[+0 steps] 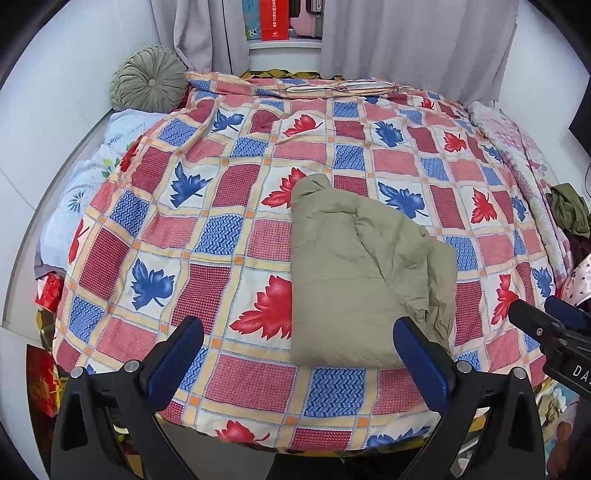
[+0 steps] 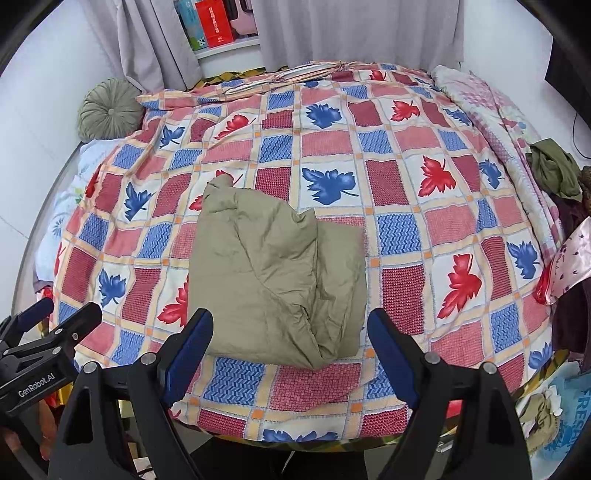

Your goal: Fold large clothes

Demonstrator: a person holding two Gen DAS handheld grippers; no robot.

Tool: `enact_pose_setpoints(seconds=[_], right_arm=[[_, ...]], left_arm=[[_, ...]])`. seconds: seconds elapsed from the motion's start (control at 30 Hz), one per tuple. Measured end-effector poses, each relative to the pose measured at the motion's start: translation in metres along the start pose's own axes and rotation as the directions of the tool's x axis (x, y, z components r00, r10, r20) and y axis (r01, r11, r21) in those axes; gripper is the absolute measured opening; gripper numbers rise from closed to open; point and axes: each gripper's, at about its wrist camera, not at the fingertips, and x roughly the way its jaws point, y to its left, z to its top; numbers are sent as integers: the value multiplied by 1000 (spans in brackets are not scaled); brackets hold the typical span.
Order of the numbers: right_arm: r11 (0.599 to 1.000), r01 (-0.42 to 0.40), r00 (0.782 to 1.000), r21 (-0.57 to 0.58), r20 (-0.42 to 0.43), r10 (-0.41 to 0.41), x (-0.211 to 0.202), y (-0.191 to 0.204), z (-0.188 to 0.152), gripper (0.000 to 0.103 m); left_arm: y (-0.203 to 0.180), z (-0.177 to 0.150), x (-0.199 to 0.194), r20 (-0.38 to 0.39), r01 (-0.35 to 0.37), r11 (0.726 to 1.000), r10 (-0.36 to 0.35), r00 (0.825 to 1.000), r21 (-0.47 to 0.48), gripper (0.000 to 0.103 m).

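Note:
An olive-green padded garment (image 1: 365, 273) lies folded into a thick rectangle on the leaf-patterned bedspread (image 1: 229, 206), near the bed's front edge. It also shows in the right wrist view (image 2: 277, 273). My left gripper (image 1: 299, 332) is open and empty, held above the front edge just left of the garment. My right gripper (image 2: 290, 325) is open and empty, hovering over the garment's near edge. The right gripper also shows at the right edge of the left wrist view (image 1: 546, 317). The left gripper shows at the lower left of the right wrist view (image 2: 48, 314).
A round green cushion (image 1: 149, 79) sits at the back left corner. A light floral quilt (image 1: 85, 184) lies along the left side. A pile of other clothes (image 2: 557, 173) lies at the bed's right edge. Grey curtains (image 2: 354, 33) and a shelf stand behind.

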Motion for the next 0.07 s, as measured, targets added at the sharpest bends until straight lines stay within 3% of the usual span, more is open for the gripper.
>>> enact_pose_setpoints(seconds=[0.07], right_arm=[[1000, 1, 1000, 1, 1, -1, 0, 0, 0, 88]], left_arm=[[0, -1, 0, -1, -1, 1000, 1, 1000, 1, 103]])
